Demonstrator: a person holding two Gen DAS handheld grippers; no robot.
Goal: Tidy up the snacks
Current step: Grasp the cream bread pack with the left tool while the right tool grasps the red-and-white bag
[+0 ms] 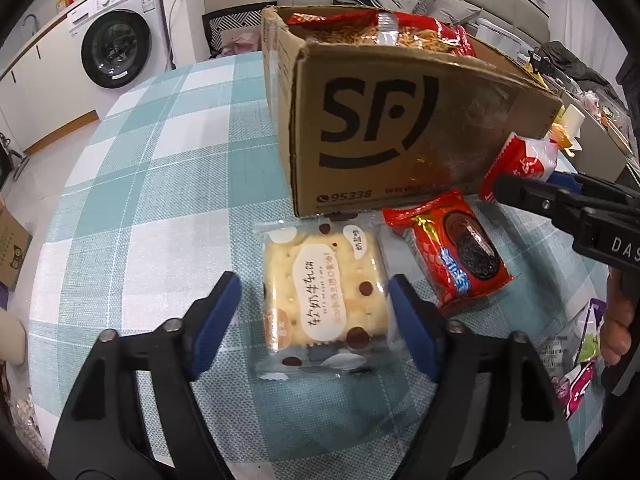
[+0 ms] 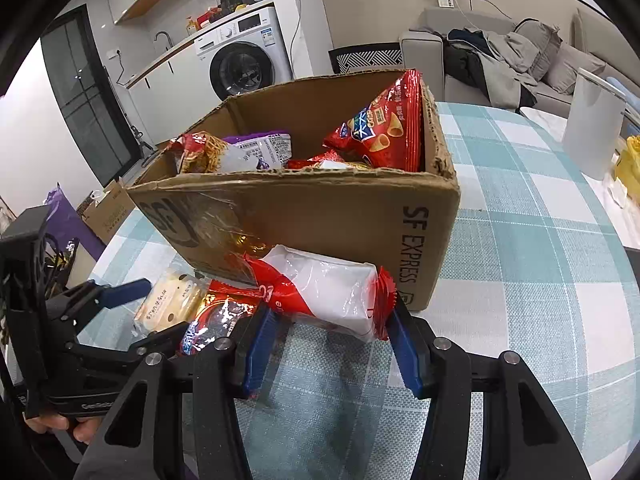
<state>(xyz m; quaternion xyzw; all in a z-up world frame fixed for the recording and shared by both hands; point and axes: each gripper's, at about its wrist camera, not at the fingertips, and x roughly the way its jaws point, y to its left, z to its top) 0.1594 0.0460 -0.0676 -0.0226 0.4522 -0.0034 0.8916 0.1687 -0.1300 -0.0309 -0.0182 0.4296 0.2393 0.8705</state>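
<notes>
A clear cracker packet with brown dots lies flat on the checked cloth in front of a cardboard box. My left gripper straddles it: the right pad touches its edge and the left pad stands a little off, so it is open. A red cookie packet lies just right of the crackers. In the right wrist view, my right gripper is shut on a red and white packet that leans on the box, with both pads against its ends. Several snack bags fill the box, among them a red chips bag.
Purple and pink packets lie at the table's right edge beside a person's hand. A white jug stands far right on the table. A washing machine and a sofa stand beyond the table.
</notes>
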